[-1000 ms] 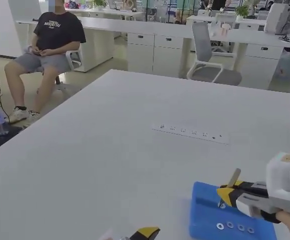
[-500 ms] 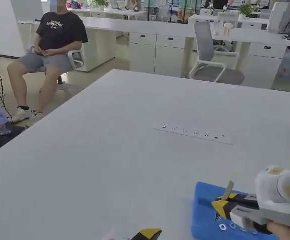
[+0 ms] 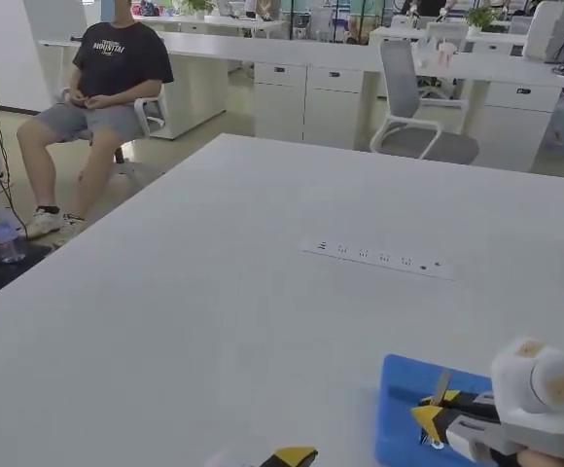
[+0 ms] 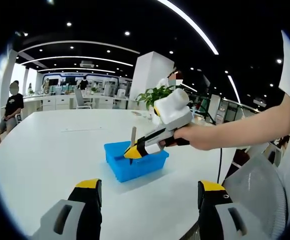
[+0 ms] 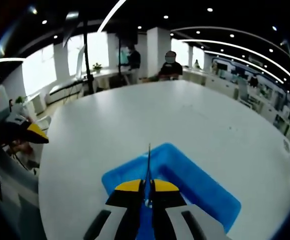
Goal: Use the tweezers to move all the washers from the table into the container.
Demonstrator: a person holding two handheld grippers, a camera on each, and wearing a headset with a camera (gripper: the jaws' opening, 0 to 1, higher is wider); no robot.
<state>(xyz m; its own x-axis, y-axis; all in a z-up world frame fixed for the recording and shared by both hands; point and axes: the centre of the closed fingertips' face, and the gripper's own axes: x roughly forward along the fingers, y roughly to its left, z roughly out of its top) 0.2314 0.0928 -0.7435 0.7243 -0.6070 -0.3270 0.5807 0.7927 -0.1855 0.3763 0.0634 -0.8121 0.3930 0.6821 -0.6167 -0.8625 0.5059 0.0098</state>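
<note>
A blue container [image 3: 399, 389] sits on the white table [image 3: 214, 292] at the near right. My right gripper [image 3: 428, 416] hovers over it, shut on thin tweezers [image 3: 441, 386] that stick up from its yellow tips. In the right gripper view the tweezers [image 5: 148, 162] run straight ahead between the closed jaws, above the container [image 5: 190, 180]. My left gripper [image 4: 151, 187] is open with nothing between its fingers, and its yellow tip [image 3: 292, 454] shows at the bottom edge of the head view. From the left gripper view, the right gripper [image 4: 137, 150] is over the container [image 4: 135, 165].
A recessed socket strip [image 3: 379, 260] lies in the table beyond the container. A person [image 3: 97, 88] sits on a chair past the table's far left edge. An office chair [image 3: 418, 107] and desks stand behind.
My right gripper has drawn back toward me and lower over the container, covering the washers that showed inside it earlier. The left gripper has stayed put.
</note>
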